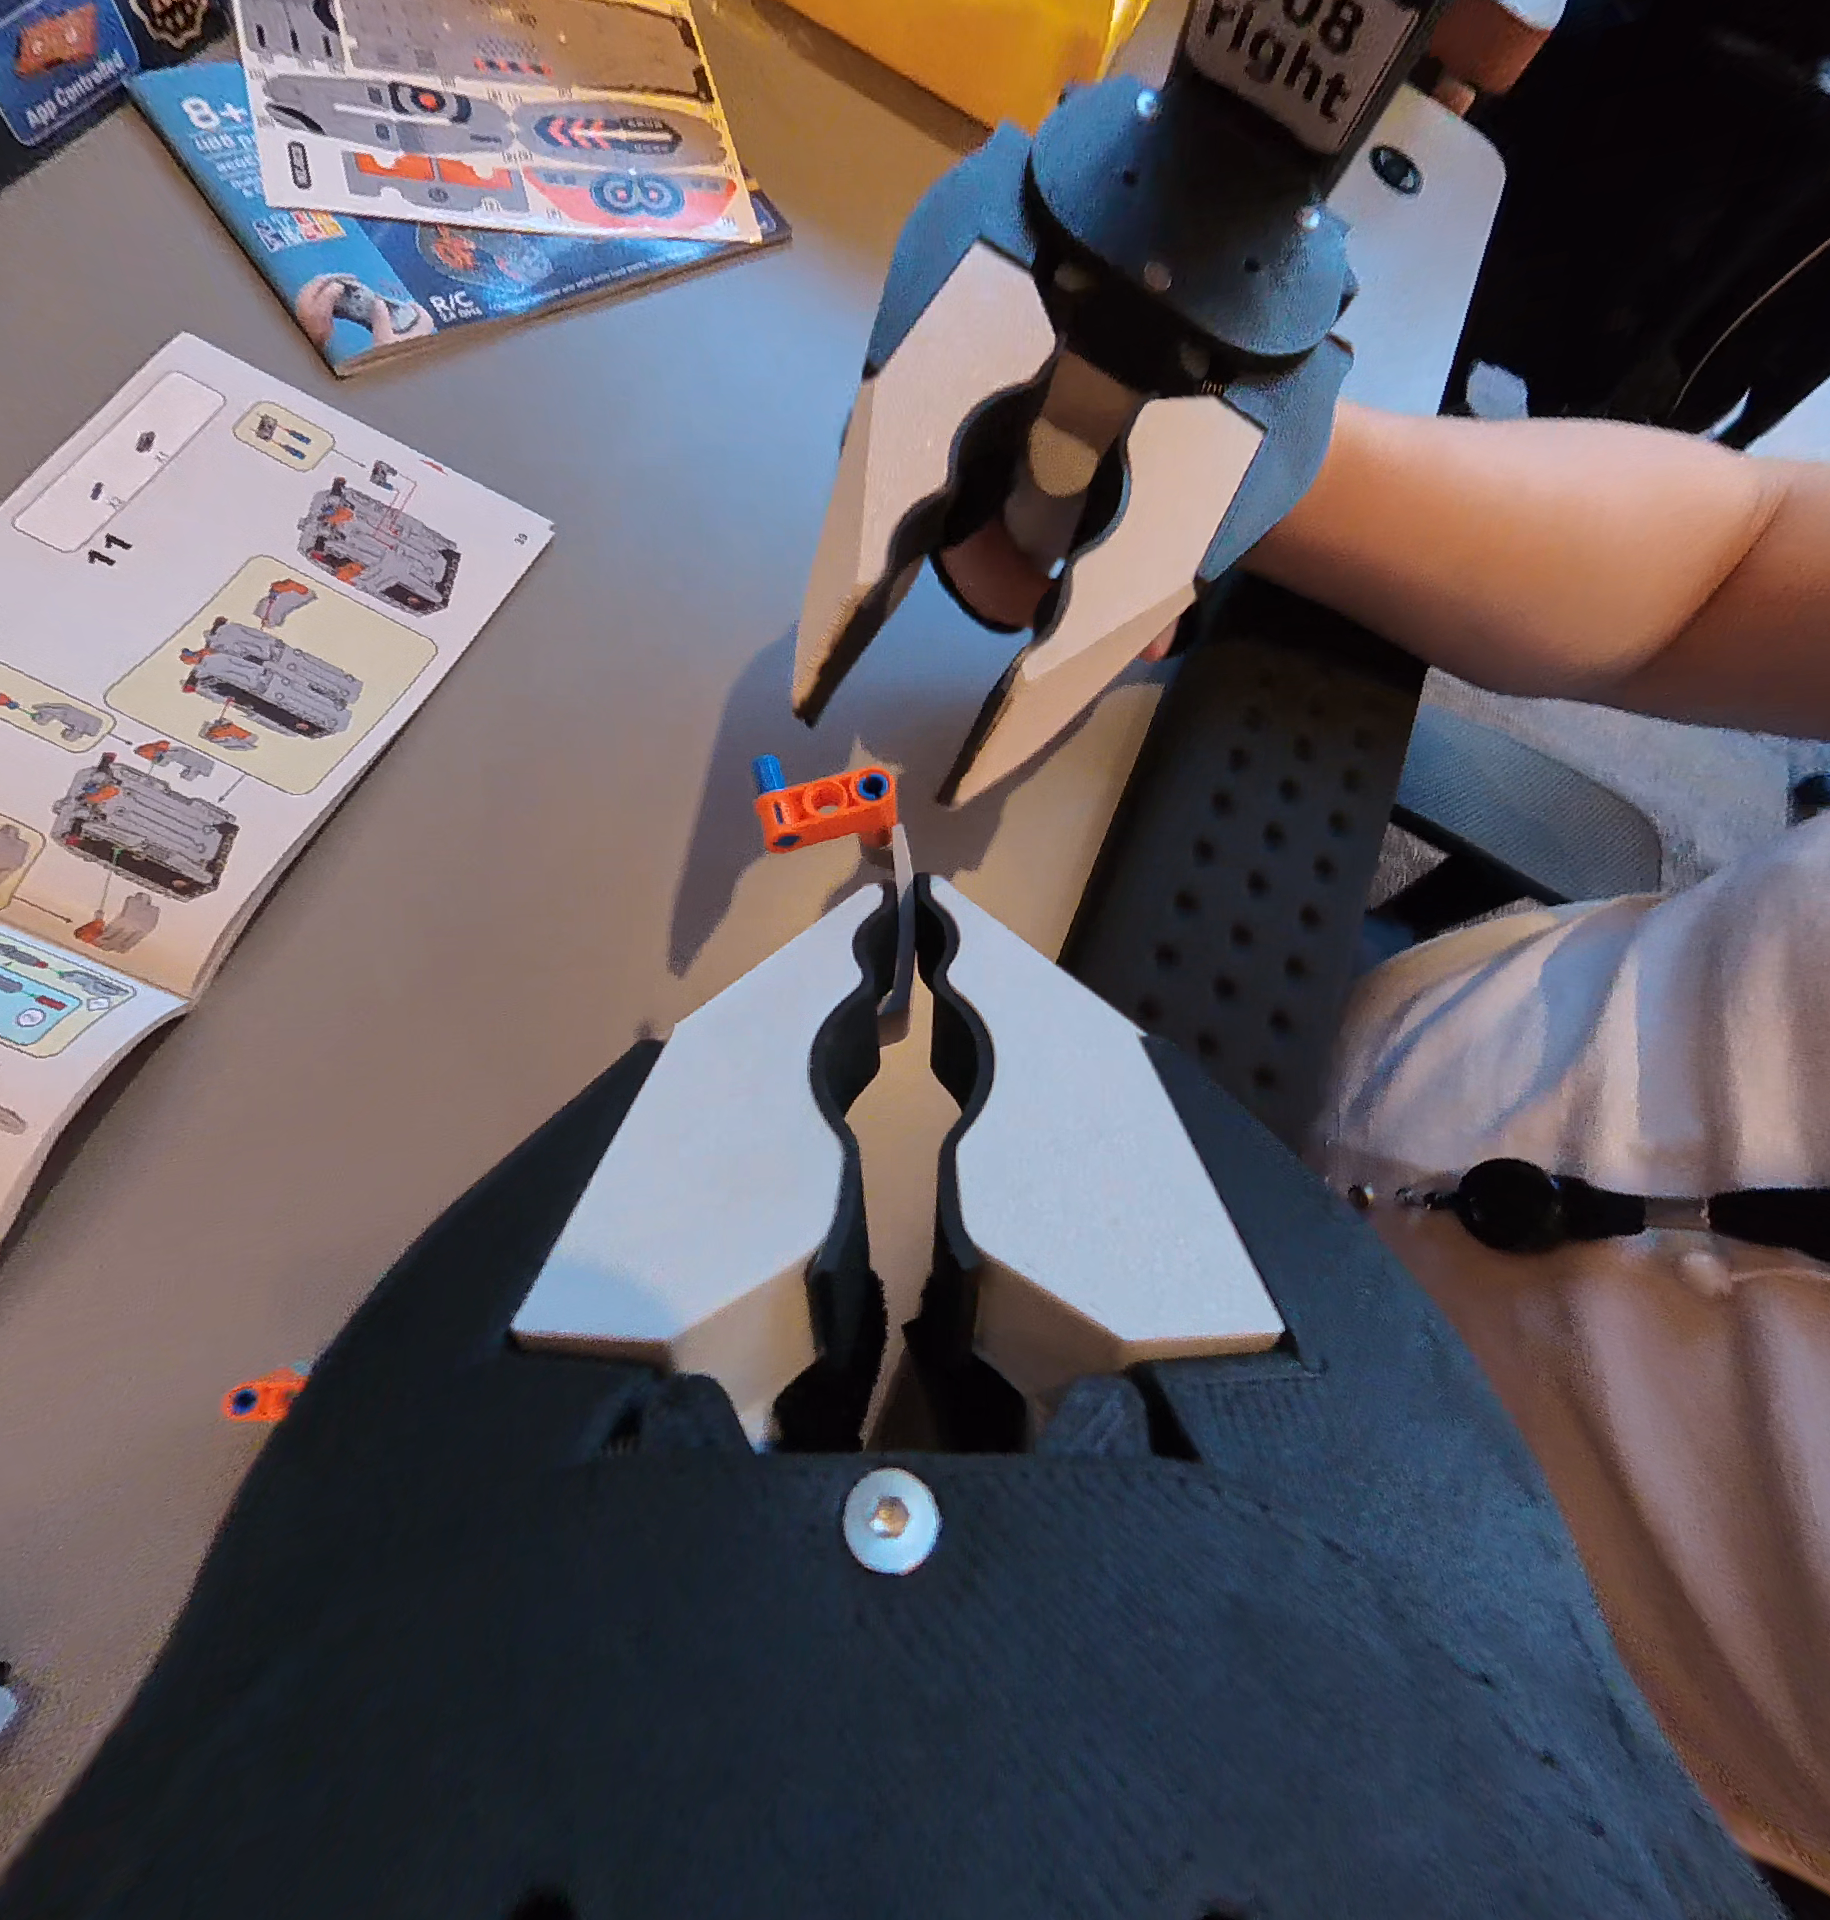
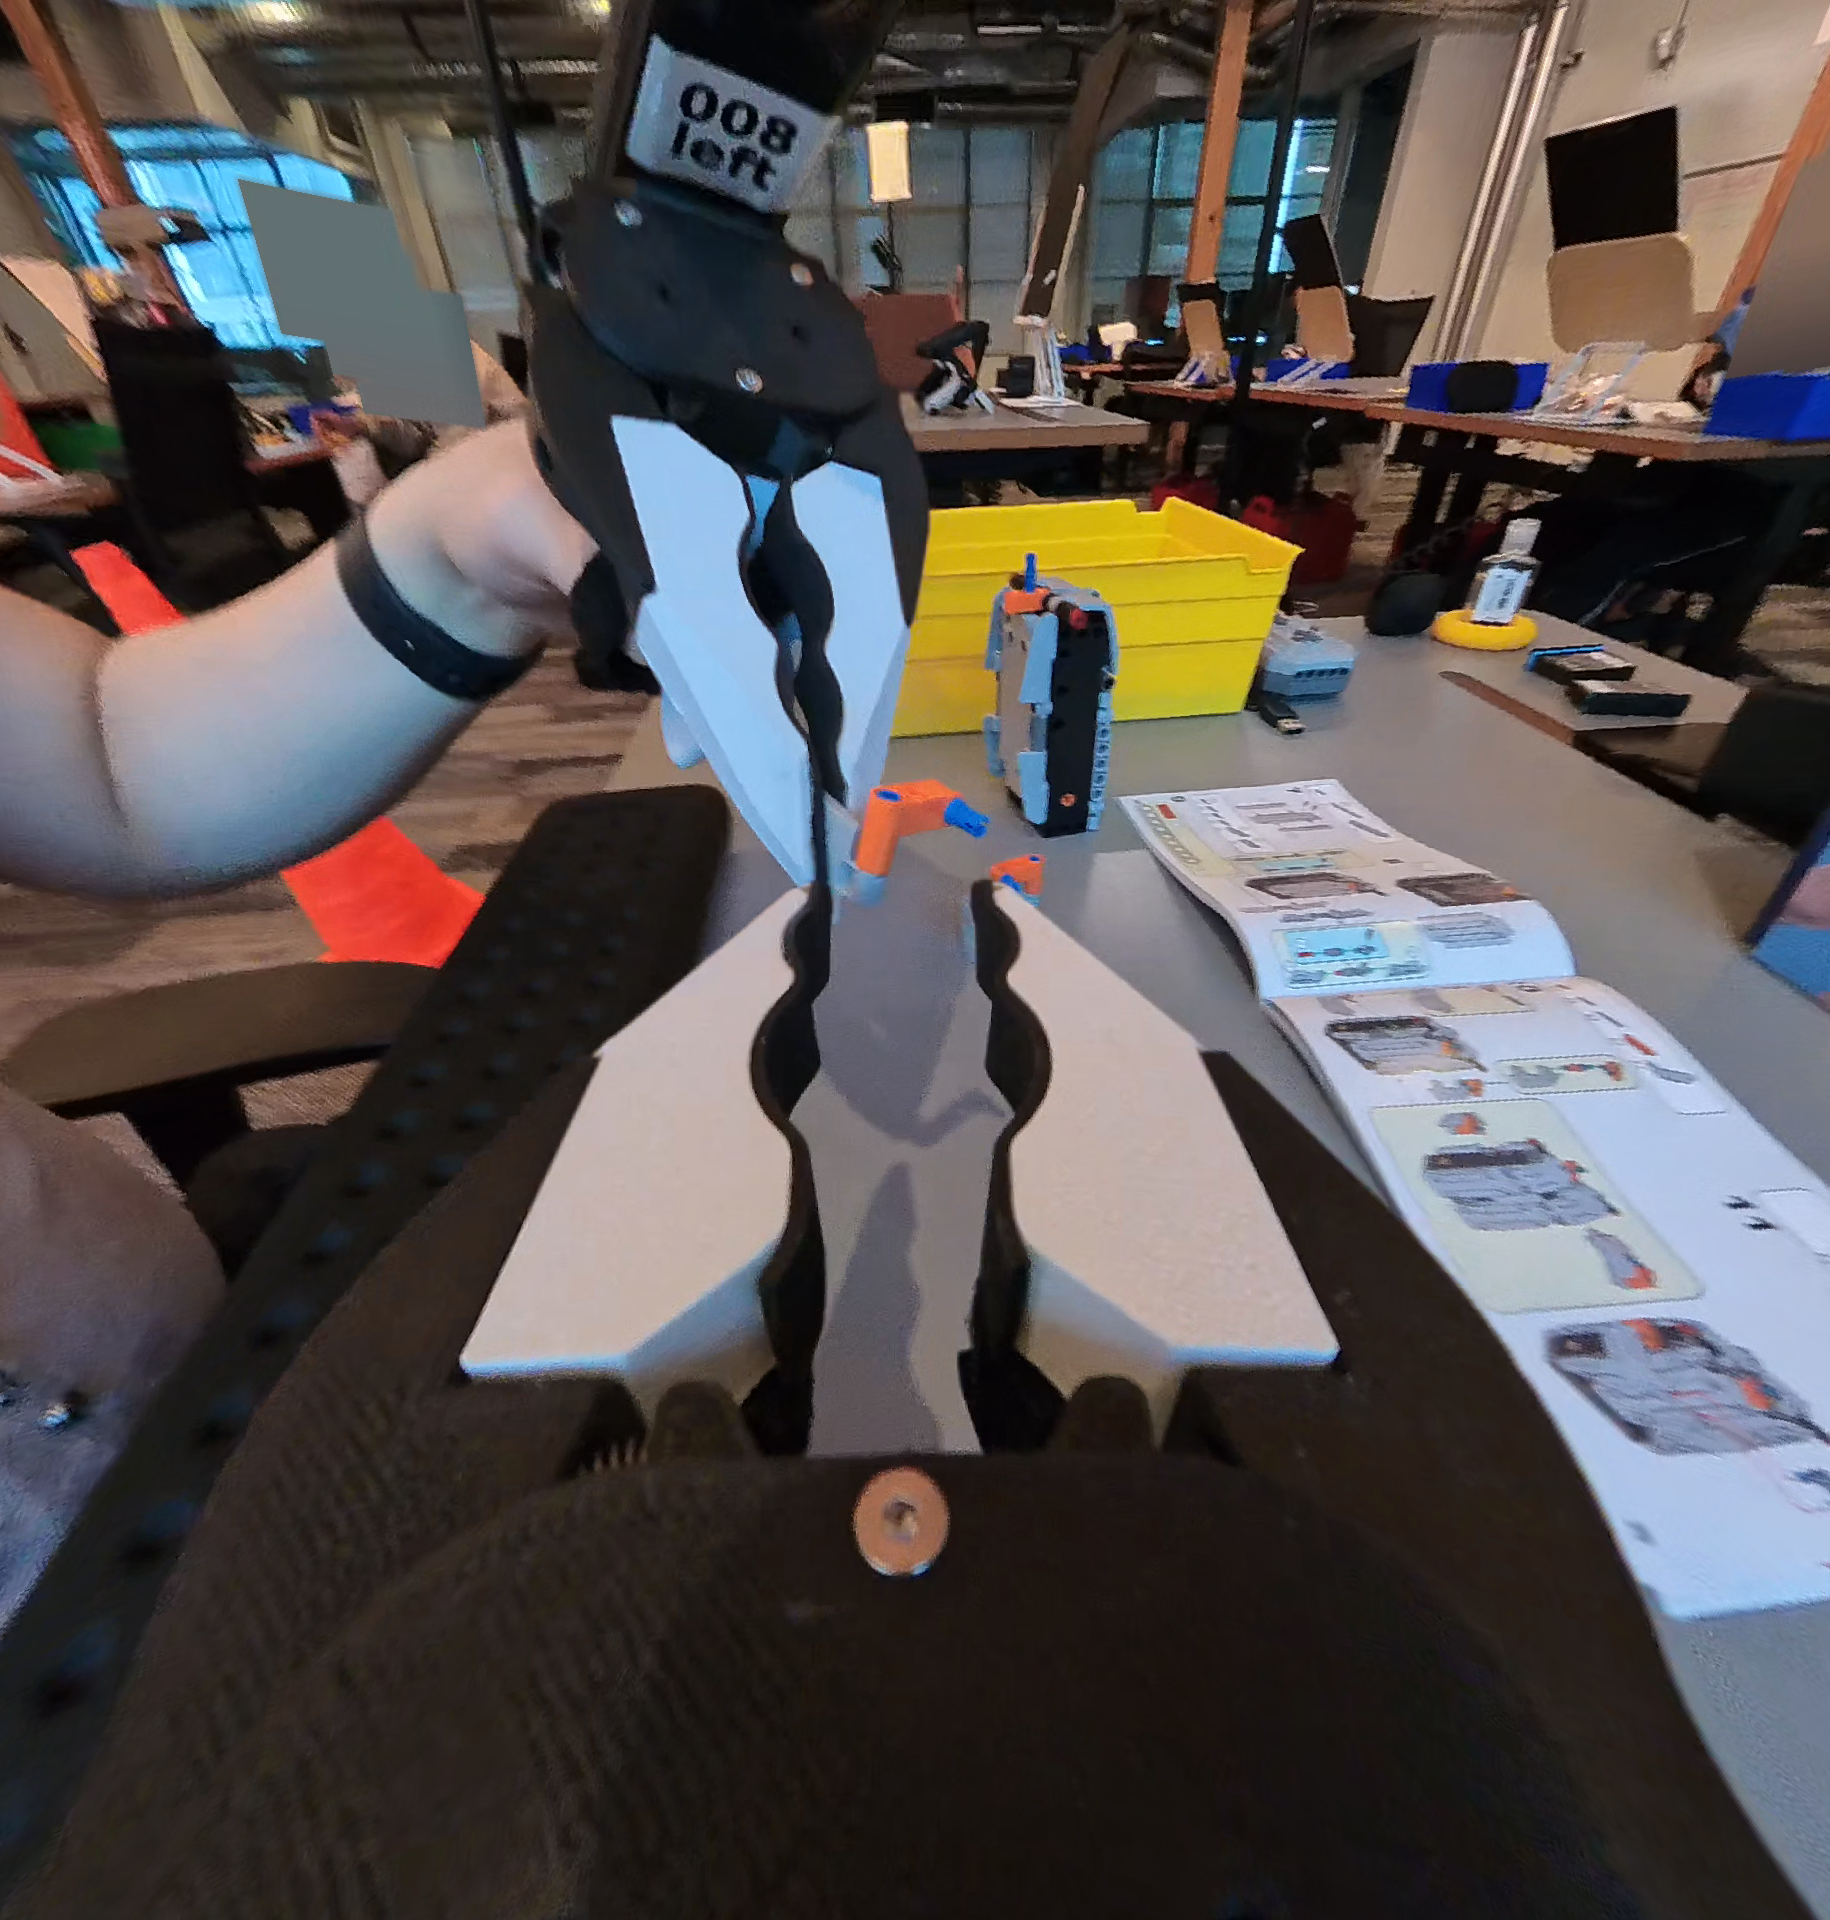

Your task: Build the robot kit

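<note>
My left gripper (image 1: pixel 898 883) is shut on a thin grey part (image 1: pixel 900 935) joined to an orange elbow piece (image 1: pixel 826 805) with blue pins, held just above the grey table (image 1: pixel 620 499). My right gripper (image 1: pixel 878 758) is open and empty, its tips just beyond the orange piece. In the right wrist view my right gripper (image 2: pixel 890 899) stands open, with the left gripper (image 2: pixel 823 883) and the held orange piece (image 2: pixel 895 821) just ahead of its left finger. A second small orange piece (image 2: pixel 1020 873) lies on the table by its right fingertip; it also shows in the left wrist view (image 1: pixel 262 1397).
An open instruction booklet (image 1: pixel 215 675) (image 2: pixel 1410 1039) lies on the table. A sticker sheet (image 1: pixel 495 114) rests on a blue booklet (image 1: pixel 423 281). A grey and black brick model (image 2: pixel 1056 707) stands before a yellow bin (image 2: pixel 1098 603). A black perforated chair (image 1: pixel 1254 883) is at the table edge. The tips of both grippers are at nearly the same place.
</note>
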The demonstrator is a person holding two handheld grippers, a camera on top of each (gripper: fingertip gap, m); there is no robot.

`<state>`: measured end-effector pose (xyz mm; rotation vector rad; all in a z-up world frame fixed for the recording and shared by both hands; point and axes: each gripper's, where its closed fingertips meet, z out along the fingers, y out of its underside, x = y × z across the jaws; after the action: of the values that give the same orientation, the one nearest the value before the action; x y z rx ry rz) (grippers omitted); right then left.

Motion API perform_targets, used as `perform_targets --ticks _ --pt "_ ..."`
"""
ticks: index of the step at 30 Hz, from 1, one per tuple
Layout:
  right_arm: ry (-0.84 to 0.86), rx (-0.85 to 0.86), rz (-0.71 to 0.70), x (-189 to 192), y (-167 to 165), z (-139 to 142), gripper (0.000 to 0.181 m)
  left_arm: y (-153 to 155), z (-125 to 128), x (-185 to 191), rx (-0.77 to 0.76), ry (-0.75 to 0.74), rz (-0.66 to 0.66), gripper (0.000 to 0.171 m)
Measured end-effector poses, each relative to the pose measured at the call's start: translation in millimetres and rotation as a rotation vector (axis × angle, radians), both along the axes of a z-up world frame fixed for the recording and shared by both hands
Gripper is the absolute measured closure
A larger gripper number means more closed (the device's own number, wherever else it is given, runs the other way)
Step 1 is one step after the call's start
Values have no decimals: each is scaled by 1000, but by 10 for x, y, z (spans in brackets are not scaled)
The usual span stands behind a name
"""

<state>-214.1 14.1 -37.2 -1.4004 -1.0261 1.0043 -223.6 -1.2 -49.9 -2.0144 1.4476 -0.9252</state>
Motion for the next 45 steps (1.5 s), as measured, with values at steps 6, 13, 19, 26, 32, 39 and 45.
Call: perform_targets --ticks 6,13,19,26,32,39,45 --pt "37 -69 42 -115 -61 -28 160 -39 40 14 -21 -69 49 171" --pt "145 -119 178 -133 -260 101 173 -234 90 40 -54 -143 -29 171" --pt "203 -181 313 -103 -398 191 174 -370 175 65 -87 -212 -115 170" --pt "294 -254 348 -64 -392 286 175 -363 326 24 -66 -359 -102 157" --pt "348 -359 353 -94 -333 305 175 -337 290 21 -119 -393 -74 171" --pt "-79 526 70 -3 -427 399 136 -445 278 -135 -416 -361 -150 171" --pt "-582 900 100 -227 -447 116 131 -493 121 -250 -447 -146 -203 171"
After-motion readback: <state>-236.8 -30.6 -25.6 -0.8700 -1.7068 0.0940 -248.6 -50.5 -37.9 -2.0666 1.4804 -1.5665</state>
